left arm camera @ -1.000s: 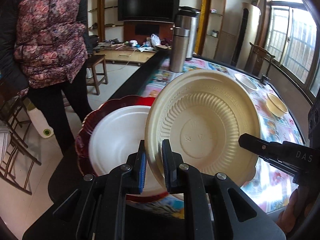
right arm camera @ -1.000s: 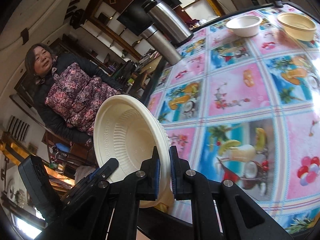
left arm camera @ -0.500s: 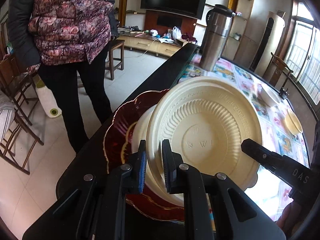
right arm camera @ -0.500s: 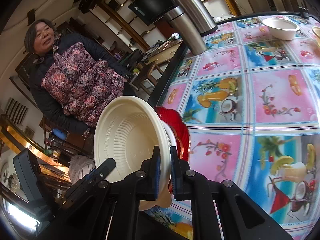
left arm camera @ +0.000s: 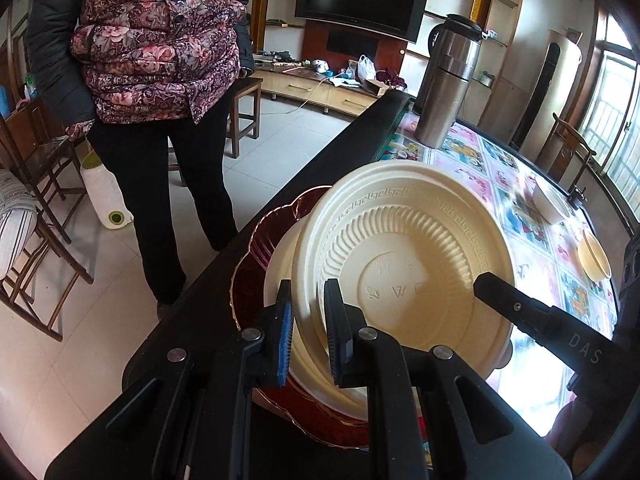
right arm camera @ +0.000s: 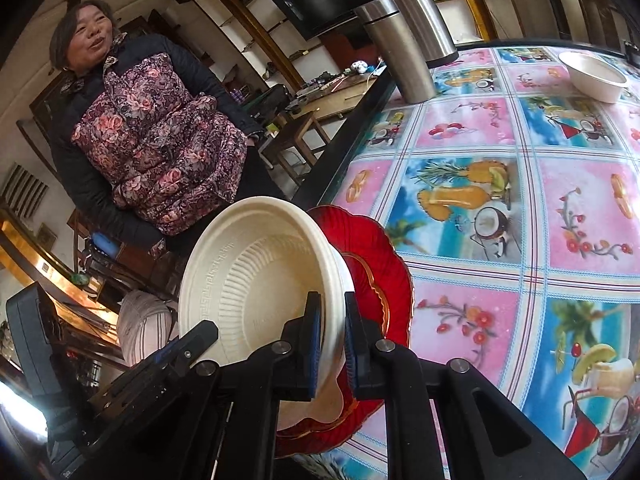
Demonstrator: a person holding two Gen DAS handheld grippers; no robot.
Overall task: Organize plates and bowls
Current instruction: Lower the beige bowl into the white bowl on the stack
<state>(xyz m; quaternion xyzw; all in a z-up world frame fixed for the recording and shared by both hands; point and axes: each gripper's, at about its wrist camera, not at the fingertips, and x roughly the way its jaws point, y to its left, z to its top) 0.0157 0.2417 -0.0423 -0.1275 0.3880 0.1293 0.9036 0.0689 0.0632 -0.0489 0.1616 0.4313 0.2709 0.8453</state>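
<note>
A cream ribbed plate [left arm camera: 408, 264] is gripped at opposite rims by both grippers. My left gripper [left arm camera: 307, 320] is shut on its near rim. My right gripper [right arm camera: 332, 332] is shut on the plate [right arm camera: 256, 280] too; its finger shows in the left wrist view [left arm camera: 520, 308]. The plate rests tilted on a white plate [left arm camera: 280, 264], which sits on a red scalloped plate [left arm camera: 260, 276] at the table's near corner. The red plate also shows in the right wrist view [right arm camera: 372, 264]. A white bowl [right arm camera: 592, 74] and a cream bowl [left arm camera: 596, 256] stand far across the table.
A tall steel thermos [left arm camera: 448, 80] stands at the far table edge. A woman in a floral jacket [left arm camera: 160, 40] stands by the left side of the table. The black table edge [left arm camera: 340, 156] runs past the stack. Stools and chairs stand on the floor.
Both grippers have lowered the cream plate onto the white plate on the red plate. It was held above and apart from them one second ago.
</note>
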